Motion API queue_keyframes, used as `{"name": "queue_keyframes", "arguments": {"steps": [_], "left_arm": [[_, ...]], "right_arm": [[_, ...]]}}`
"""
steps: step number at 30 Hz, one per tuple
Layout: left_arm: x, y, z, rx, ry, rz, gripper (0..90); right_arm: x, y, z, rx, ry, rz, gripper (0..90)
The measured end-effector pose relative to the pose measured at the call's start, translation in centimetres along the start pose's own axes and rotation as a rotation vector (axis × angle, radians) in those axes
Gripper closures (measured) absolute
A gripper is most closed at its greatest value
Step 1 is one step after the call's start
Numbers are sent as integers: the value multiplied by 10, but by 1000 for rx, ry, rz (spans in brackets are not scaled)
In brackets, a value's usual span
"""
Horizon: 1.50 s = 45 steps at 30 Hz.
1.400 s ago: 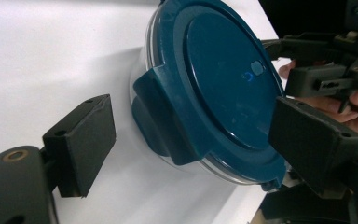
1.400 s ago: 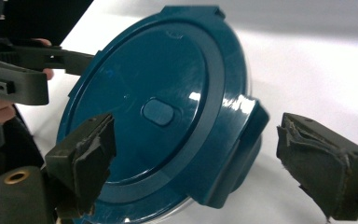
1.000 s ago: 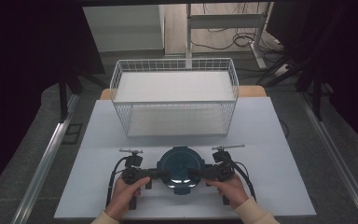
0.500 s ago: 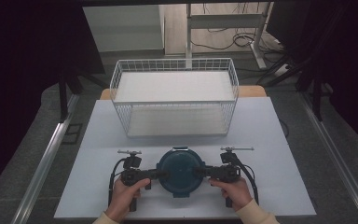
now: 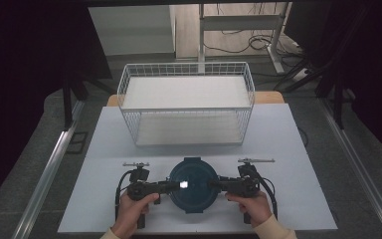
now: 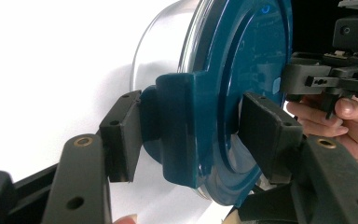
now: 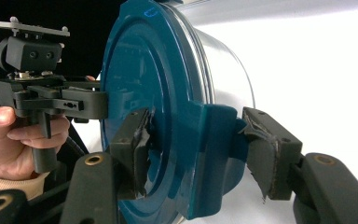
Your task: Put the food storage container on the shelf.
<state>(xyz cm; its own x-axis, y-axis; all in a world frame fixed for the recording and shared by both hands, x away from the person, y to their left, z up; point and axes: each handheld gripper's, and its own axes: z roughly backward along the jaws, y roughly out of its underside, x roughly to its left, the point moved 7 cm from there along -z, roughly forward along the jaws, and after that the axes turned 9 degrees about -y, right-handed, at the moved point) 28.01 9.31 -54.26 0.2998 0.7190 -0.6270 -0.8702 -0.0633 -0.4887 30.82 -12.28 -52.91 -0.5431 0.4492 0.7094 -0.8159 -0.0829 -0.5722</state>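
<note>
Two claws work one round container (image 5: 193,185), which sits on the white table (image 5: 298,149) at six o'clock from the wire basket (image 5: 186,102). Left gripper (image 5: 171,185) clamps the nine o'clock lid latch (image 6: 179,126); right gripper (image 5: 214,185), just closing, straddles the three o'clock latch (image 7: 216,154). Advise squeezing evenly and keeping the container level.

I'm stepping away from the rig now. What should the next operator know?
Left gripper: jaws just closed, shut on the container's side latch.
Right gripper: jaws just closing around the opposite latch; contact unclear.
Round container with blue lid sits on the table near the front edge, lid on.
Wire basket stands behind it, apart.
Left: probably finish the right grip, then handle the container.
</note>
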Motion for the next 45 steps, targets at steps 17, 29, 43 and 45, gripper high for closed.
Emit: {"name": "queue_keyframes", "arguments": {"steps": [17, 29, 43, 45], "left_arm": [[-14, -10, 18, -57, 8, -76, 416], [-20, -19, 24, -78, 0, -104, 410], [-25, -41, 33, -109, -6, -132, 396], [-27, -45, 34, -112, -7, -138, 397]], "right_arm": [[23, -14, 9, -40, 7, 142, 445], [32, -25, 12, -50, 15, 187, 444], [44, -47, 14, -57, 24, 236, 446], [44, -51, 15, -60, 24, 239, 447]]}}
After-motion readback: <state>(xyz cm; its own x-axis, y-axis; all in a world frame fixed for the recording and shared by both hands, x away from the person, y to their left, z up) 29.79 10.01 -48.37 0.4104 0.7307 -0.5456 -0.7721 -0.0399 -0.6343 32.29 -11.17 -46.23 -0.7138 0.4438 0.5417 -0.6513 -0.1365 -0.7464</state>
